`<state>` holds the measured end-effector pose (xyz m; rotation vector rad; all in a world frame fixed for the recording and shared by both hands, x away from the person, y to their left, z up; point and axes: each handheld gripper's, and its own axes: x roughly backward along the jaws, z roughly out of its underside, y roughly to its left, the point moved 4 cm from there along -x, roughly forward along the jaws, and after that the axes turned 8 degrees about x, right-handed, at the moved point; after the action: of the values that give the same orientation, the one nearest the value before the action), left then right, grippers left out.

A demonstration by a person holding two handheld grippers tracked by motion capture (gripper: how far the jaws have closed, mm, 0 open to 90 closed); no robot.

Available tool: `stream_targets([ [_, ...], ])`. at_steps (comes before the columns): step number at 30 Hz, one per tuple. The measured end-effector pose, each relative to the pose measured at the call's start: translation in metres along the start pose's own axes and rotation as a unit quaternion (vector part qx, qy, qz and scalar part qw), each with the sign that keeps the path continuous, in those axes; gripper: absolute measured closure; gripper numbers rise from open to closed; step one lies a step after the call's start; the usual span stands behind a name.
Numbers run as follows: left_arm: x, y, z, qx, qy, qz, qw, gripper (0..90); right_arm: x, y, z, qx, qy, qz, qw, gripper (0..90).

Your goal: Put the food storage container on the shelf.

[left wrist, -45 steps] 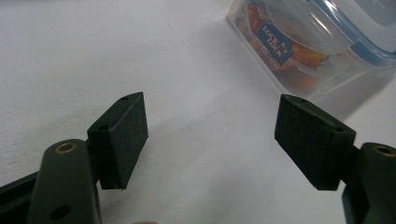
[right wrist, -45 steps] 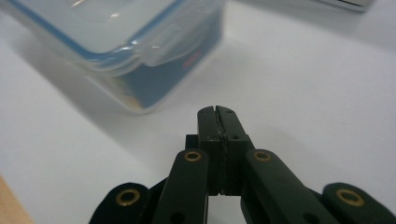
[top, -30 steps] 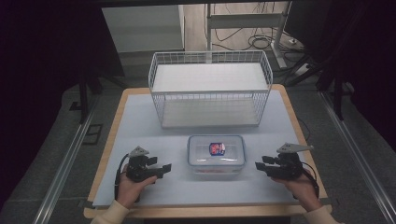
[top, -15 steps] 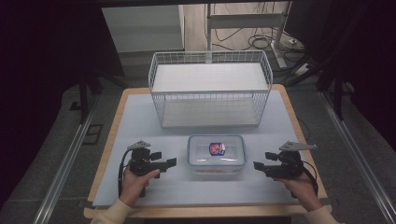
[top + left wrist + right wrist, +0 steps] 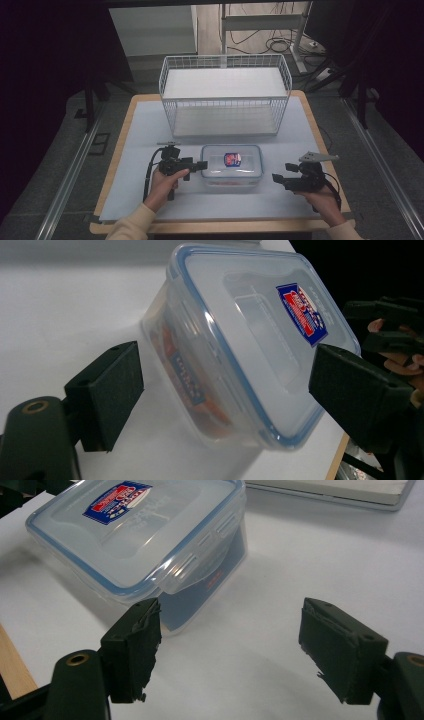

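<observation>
The print on the blue-and-red label (image 5: 232, 159) atop the lidded plastic container (image 5: 232, 166) is too small to read. Through the container's cloudy wall, the orange-red contents (image 5: 192, 390) stay indistinct. Beyond the container, the wire basket (image 5: 330, 491) is cut off by the frame's top edge.

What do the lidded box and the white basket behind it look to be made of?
The box looks like clear glossy plastic: see-through walls, sheen on its blue-trimmed lid, moulded latch tabs. The basket looks like white-coated metal wire, judging by its thin open grid; its coating can't be confirmed.
</observation>
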<state>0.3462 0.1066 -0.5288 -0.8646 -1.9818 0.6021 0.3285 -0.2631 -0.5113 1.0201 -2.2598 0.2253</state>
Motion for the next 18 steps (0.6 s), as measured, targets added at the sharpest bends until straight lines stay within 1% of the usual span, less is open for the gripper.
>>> stream_targets([
  [2,-0.004,0.000,0.000,0.010,0.007,0.005,0.9999,14.1,0.000,0.000,0.000,0.001,0.001,0.001,1.0000,25.0],
  [4,-0.010,0.000,0.000,0.014,0.014,0.003,0.9998,14.4,0.000,0.000,0.000,0.001,0.001,0.002,1.0000,25.0],
  [5,-0.012,0.001,0.000,0.015,0.022,0.003,0.9997,14.4,-0.001,0.000,0.000,0.001,0.001,0.003,1.0000,24.9],
  [10,-0.017,-0.001,0.002,0.020,0.034,0.013,0.9991,14.8,-0.001,0.000,0.000,0.003,0.002,0.005,1.0000,24.9],
  [14,-0.019,-0.001,0.004,0.025,0.046,0.014,0.9985,17.9,-0.001,0.000,0.000,0.002,0.004,0.006,1.0000,24.9],
  [18,-0.023,-0.003,0.006,0.036,0.055,0.029,0.9974,19.5,-0.001,-0.001,0.000,0.001,0.003,0.006,1.0000,24.9],
])
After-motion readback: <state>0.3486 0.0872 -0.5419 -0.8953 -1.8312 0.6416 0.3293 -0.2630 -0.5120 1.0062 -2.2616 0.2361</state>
